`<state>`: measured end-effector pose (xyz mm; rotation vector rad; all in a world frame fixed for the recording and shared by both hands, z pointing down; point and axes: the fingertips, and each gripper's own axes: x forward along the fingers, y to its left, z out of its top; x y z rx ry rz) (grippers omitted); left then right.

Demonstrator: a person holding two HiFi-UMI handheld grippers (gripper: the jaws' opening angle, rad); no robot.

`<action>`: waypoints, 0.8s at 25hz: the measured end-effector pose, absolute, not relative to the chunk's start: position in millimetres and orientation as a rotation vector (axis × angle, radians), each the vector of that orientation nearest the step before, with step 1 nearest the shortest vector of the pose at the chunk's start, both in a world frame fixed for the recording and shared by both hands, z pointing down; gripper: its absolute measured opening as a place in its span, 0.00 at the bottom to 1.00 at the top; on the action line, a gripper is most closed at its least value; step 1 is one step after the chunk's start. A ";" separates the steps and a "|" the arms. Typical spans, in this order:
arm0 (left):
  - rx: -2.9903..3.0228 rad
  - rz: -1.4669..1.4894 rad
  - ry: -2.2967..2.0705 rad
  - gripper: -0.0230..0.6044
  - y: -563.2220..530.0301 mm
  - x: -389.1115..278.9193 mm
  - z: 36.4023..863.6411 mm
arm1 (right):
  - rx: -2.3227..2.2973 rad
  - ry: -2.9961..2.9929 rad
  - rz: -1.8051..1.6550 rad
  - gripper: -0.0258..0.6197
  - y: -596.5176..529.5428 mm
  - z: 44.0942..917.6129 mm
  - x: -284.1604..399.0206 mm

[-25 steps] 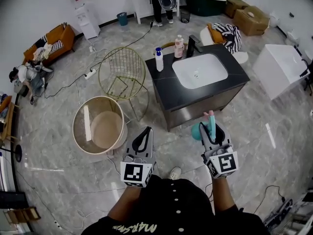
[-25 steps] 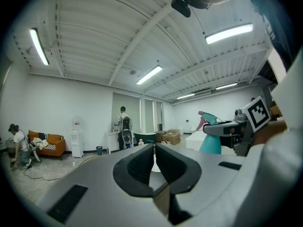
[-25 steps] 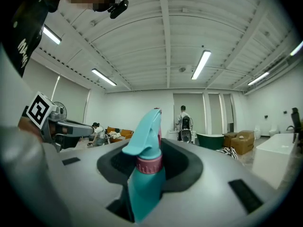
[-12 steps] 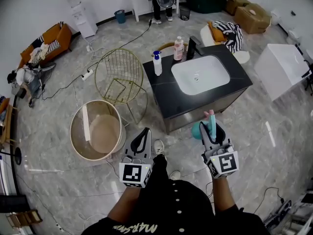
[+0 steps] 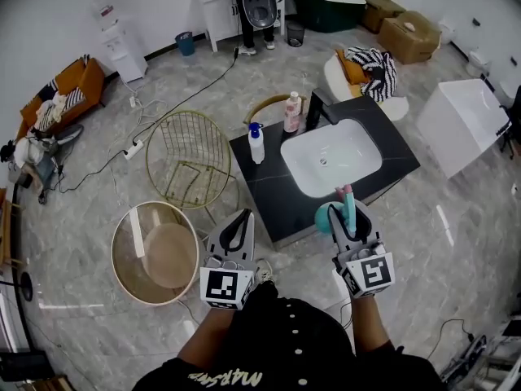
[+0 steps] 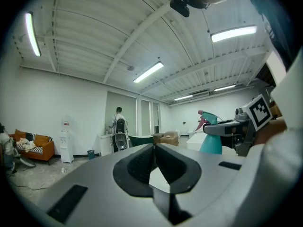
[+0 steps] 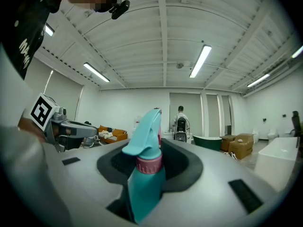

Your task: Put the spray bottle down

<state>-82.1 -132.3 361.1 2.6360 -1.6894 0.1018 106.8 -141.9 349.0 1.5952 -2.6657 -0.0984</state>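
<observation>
Bright, even light from ceiling strip lamps; fisheye warp, dark corners.

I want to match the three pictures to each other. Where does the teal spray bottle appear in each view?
Head view: the teal spray bottle is low, right of centre.
Left gripper view: it is at the right, at mid-height.
Right gripper view: it is at the bottom centre, very close to the camera.
Shared landmark: the standing person at the far wall.

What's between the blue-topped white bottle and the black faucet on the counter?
A pink bottle stands between the white bottle and the faucet, close beside the faucet. The head view shows it.
</observation>
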 end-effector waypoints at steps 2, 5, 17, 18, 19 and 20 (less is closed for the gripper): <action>2.648 0.095 -1.678 0.07 -154.2 -85.2 356.5 | 1.604 -2.663 -0.103 0.24 -162.5 345.6 101.7; 2.663 0.086 -1.658 0.07 -179.6 -90.8 351.8 | 1.612 -2.654 -0.103 0.24 -189.4 343.4 92.6; 2.664 0.104 -1.600 0.07 -233.0 -112.9 363.5 | 1.566 -2.646 -0.057 0.24 -249.3 352.7 56.0; 2.655 0.108 -1.598 0.07 -235.2 -112.5 366.4 | 1.551 -2.650 -0.043 0.24 -252.5 354.5 53.4; 2.646 0.113 -1.597 0.07 -237.3 -112.0 370.1 | 1.536 -2.655 -0.039 0.24 -256.3 356.0 51.7; 2.639 0.117 -1.600 0.07 -239.6 -111.4 373.6 | 1.523 -2.661 -0.049 0.24 -260.6 357.6 50.9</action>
